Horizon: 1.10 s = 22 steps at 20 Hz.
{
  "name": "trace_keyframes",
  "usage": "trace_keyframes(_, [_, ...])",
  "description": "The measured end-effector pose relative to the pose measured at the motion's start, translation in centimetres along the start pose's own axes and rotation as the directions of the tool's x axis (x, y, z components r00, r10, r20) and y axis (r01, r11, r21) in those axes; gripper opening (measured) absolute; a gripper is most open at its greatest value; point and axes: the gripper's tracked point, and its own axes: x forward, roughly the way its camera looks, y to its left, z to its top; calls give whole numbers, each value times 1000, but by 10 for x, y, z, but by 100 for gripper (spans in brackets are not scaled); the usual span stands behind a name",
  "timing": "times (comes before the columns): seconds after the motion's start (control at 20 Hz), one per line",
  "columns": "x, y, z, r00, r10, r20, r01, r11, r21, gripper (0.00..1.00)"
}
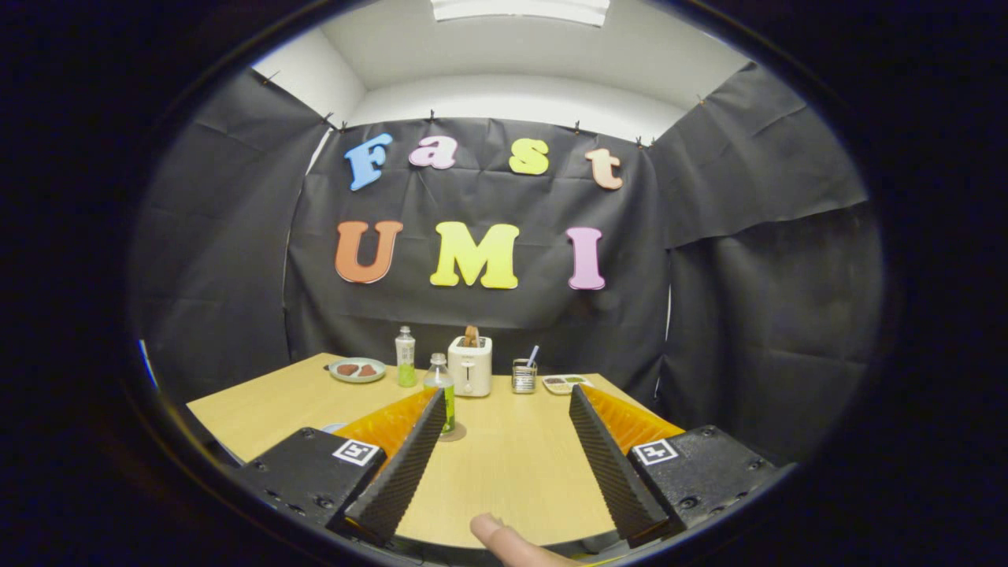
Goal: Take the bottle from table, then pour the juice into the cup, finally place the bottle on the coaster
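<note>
Near the far edge of the table (260,409) sit a plate (357,369) with two brown bits, then a bottle with green juice (405,357), a white toaster (470,365), a small cup (524,376) with a stick in it, and a flat tray (564,383). A second bottle (440,390) stands closer in, on a round coaster (455,432) (it sits right by the left finger's tip). The gripper (504,400) has its fingers spread wide with nothing between them, and a fingertip (504,542) shows near the table's close edge.
</note>
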Motion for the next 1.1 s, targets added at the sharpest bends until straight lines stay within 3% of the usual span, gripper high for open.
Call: trace_keyframes(1.1, [5,-2,-12,999,22,-28,-22,1000,20,100])
